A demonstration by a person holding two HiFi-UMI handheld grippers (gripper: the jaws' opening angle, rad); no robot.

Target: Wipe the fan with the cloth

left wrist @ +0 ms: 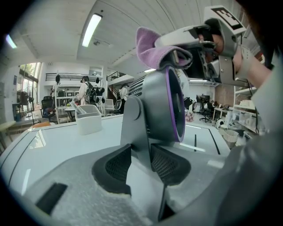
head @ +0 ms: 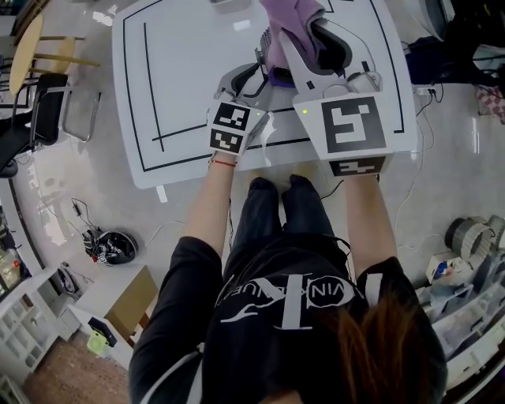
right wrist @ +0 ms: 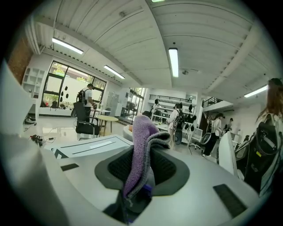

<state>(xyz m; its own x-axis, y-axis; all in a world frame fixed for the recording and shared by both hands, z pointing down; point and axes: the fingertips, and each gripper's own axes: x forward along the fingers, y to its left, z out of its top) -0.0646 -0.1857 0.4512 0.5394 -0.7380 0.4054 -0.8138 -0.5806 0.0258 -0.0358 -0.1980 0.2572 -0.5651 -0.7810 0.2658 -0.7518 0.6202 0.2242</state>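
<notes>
A grey fan [left wrist: 154,106] with a purple ring stands on the white table [head: 189,71]. My left gripper [left wrist: 141,165] is shut on the fan's upright stand, one pad on each side of it. In the head view the fan [head: 276,76] is mostly hidden behind the grippers and the cloth. My right gripper [right wrist: 141,172] is shut on a folded purple cloth [right wrist: 139,145]. Seen from the left gripper view, the cloth [left wrist: 154,48] lies over the fan's top edge. In the head view the right gripper [head: 304,39] reaches in from the right with the cloth [head: 288,24] above the fan.
A white bin [left wrist: 88,118] stands further back on the table. Black lines mark the tabletop [head: 150,87]. Chairs [head: 47,102] stand left of the table; a helmet [head: 114,246] and cables lie on the floor. Boxes and rolls [head: 473,252] sit at the right. People stand in the background.
</notes>
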